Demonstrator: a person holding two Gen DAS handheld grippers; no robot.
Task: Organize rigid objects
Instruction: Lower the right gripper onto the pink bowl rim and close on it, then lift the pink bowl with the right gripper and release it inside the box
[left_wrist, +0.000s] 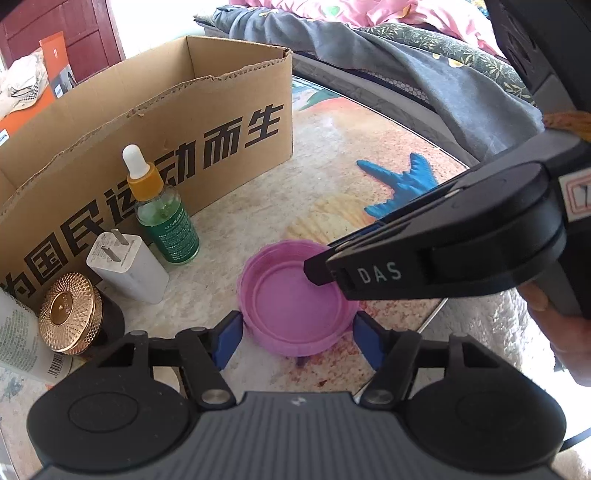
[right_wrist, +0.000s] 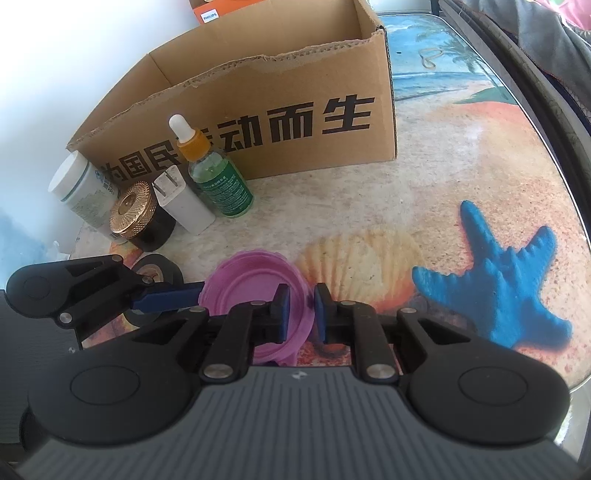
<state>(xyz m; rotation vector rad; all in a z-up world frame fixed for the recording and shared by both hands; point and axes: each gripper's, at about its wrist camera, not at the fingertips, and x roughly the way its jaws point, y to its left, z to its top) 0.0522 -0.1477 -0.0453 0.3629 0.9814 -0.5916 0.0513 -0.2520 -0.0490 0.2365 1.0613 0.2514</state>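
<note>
A pink round lid (left_wrist: 295, 299) lies open side up on the beach-print table; it also shows in the right wrist view (right_wrist: 255, 291). My left gripper (left_wrist: 299, 338) is open, its blue pads on either side of the lid's near rim. My right gripper (right_wrist: 301, 312) straddles the lid's right rim, one pad inside, one outside, with a small gap showing. It reaches in from the right in the left wrist view (left_wrist: 317, 269). The left gripper's finger (right_wrist: 166, 299) touches the lid's left edge.
An open cardboard box (left_wrist: 192, 122) stands behind. In front of it are a green dropper bottle (left_wrist: 166, 218), a white charger (left_wrist: 125, 266), a gold-lidded jar (left_wrist: 74, 317) and a white bottle (right_wrist: 79, 188). A black tape roll (right_wrist: 155, 277) lies left. Bedding (left_wrist: 424, 66) borders the table.
</note>
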